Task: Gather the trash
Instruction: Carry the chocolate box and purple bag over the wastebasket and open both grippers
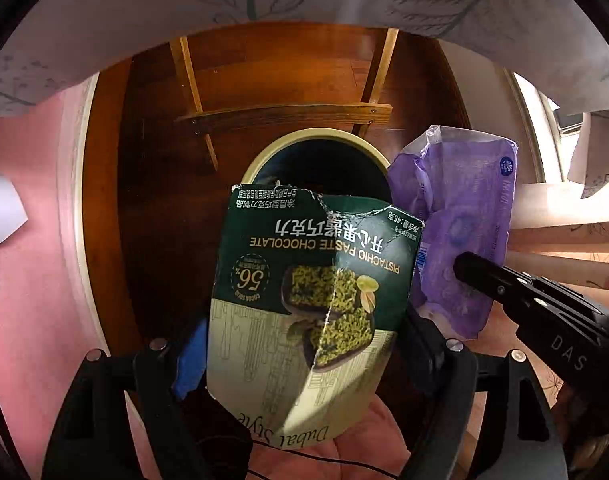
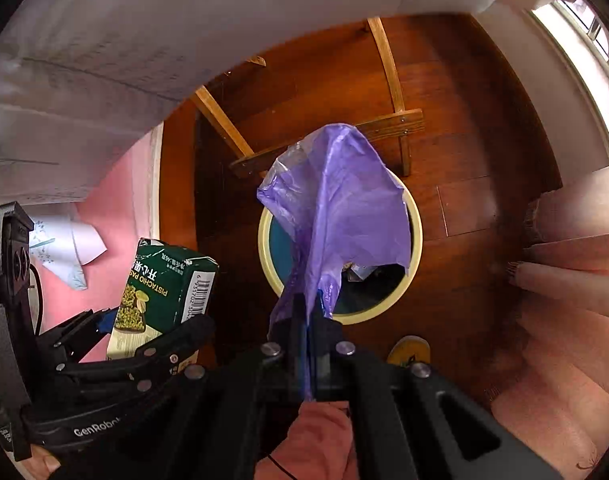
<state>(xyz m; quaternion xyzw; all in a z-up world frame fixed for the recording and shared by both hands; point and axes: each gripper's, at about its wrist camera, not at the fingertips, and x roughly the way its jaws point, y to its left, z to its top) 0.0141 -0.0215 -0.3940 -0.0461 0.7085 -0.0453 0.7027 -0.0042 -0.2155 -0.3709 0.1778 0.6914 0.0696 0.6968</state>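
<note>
Left wrist view first: pink wall at 9 o'clock with a scrap of white paper (image 1: 2,210) stuck on it, then dark wood floor (image 1: 152,208) through the middle. Dead centre the left gripper (image 1: 304,344) has a torn green pistachio chocolate box (image 1: 308,292) between its fingers — jaws spread wide, both sides pressed against the carton, a blue pad showing on the left finger (image 1: 190,360). Print on the box reads upside down from this camera. Right behind its top edge, at about 12 o'clock from the box, sits a round trash bin (image 1: 272,152) with a cream rim and dark inside. Wooden chair legs (image 1: 282,114) stand beyond the bin. Toward 3 o'clock the right gripper (image 1: 470,268) comes in from the side, pinching a purple plastic wrapper (image 1: 458,232) that hangs just beside the box.

Right wrist view: the left gripper (image 2: 144,332) and the box (image 2: 164,292) are down at 8 o'clock, barcode side facing this way. In the middle the right gripper (image 2: 306,320) is clamped fully closed on the wrapper (image 2: 336,208), which fans out above the fingers and covers much of the bin (image 2: 414,256) — some trash is visible inside at its lower right. A yellow slipper toe (image 2: 408,350) peeks out at 5 o'clock, and pink upholstery (image 2: 564,360) fills the right edge.
</note>
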